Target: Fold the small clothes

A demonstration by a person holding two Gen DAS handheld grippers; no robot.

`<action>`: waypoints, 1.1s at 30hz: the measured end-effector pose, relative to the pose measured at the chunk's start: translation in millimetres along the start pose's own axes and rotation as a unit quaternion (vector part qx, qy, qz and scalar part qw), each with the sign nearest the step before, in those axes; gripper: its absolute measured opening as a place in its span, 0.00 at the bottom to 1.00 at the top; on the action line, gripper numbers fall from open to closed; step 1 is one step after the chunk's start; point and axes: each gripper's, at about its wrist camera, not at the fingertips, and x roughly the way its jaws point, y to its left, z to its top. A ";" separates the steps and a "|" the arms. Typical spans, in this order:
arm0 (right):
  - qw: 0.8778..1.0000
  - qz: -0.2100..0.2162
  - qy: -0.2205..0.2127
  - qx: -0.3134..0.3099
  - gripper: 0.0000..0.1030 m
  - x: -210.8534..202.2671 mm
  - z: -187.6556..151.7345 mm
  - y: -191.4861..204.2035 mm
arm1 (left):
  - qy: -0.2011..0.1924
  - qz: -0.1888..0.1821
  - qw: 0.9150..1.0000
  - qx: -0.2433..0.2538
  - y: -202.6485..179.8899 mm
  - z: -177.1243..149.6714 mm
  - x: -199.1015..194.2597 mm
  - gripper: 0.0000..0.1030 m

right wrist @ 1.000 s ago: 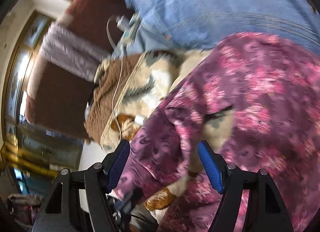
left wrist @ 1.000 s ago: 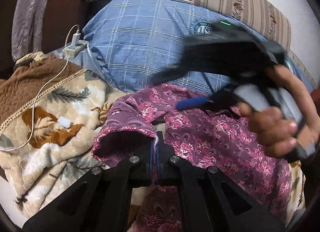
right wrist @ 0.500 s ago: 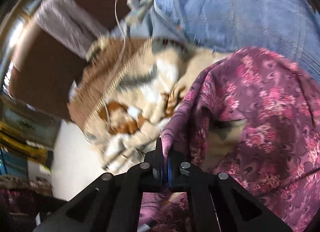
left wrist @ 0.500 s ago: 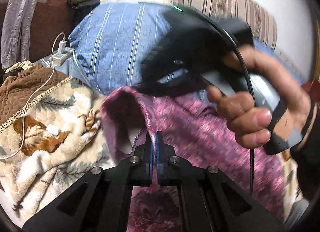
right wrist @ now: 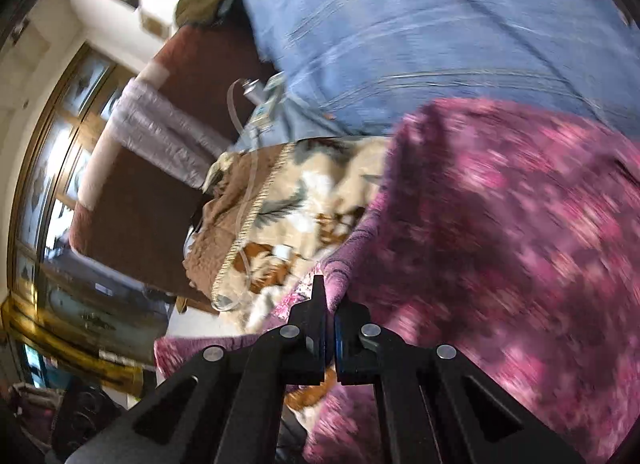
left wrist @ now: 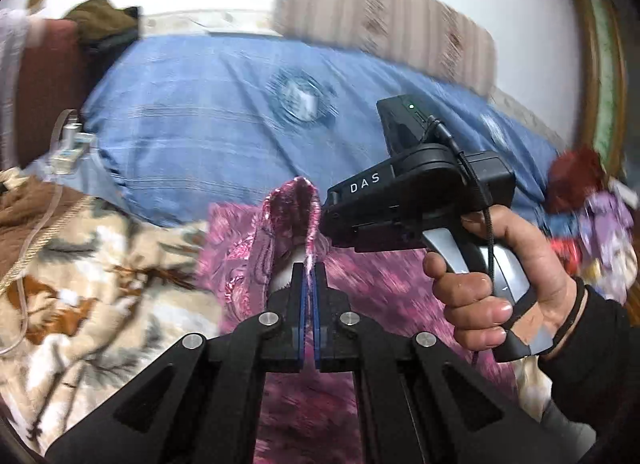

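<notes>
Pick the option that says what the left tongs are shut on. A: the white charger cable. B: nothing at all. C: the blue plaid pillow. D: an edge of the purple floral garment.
D: in the left wrist view the left tongs are shut with a raised fold of the purple floral garment pinched between the blue pads, above the beige floral blanket.
</notes>
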 end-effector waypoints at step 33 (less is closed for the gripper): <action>0.988 -0.056 -0.065 0.126 0.08 -56.2 -133.5 -110.4 | 0.147 -0.114 0.961 -0.206 53.2 -63.5 92.5 0.77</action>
